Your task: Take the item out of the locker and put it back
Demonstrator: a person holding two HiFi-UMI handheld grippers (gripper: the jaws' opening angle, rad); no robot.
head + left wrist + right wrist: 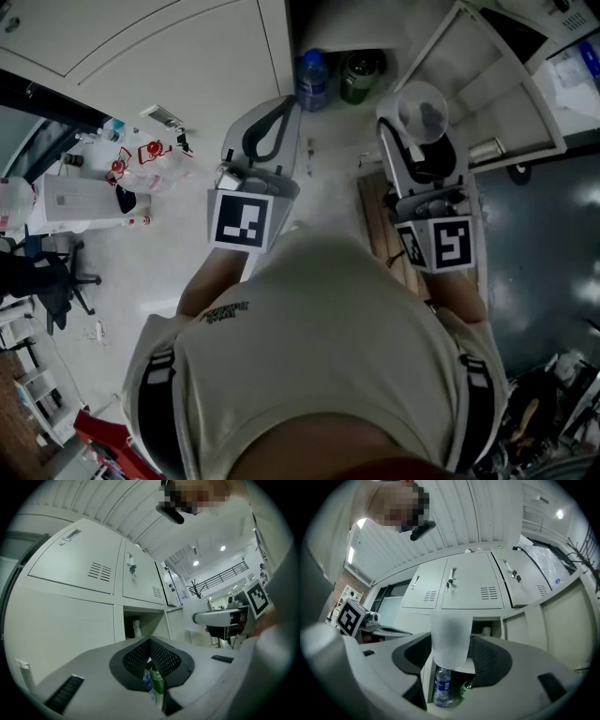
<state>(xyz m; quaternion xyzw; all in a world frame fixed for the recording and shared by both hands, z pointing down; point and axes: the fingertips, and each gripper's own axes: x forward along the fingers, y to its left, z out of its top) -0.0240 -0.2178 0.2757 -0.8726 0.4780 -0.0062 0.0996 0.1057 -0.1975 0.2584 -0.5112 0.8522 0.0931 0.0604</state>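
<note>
**Status.** My right tongs (451, 646) are closed on the cup (421, 109). The pads sit on either side of its lower wall, and the cup is upright with its mouth up. My left tongs (150, 641) are closed pad to pad with nothing between them, and are held level beside the right. The cup is outside the locker (468, 590), just in front of the open lower compartment.

**Hazards, as I judge them.**
- The cup tapers toward its base, so a light grip could let it slide through the pads. It also looks thin, so a hard grip could buckle the wall.
- A water bottle (440, 686) and a green container (359, 75) already stand in the compartment. The bottle is tall and narrow, and a careless entry could topple it.
- The open door (487, 84) stands close on my right and could be clipped on a sideways swing.
- A cup carried too high would catch on the compartment's upper edge.

**Materials.**
- The cup is frosted and translucent, smooth, and round in section.
- The water bottle is clear plastic with a blue label and a blue cap.
- The green container is glossy, and I cannot tell whether it is a can or a bottle.
- The locker is pale painted sheet metal, flat-panelled, with louvred vents and small handles.
- The pads of the tongs are dark with a fine cross-hatched grain, set in smooth grey shells.
</note>
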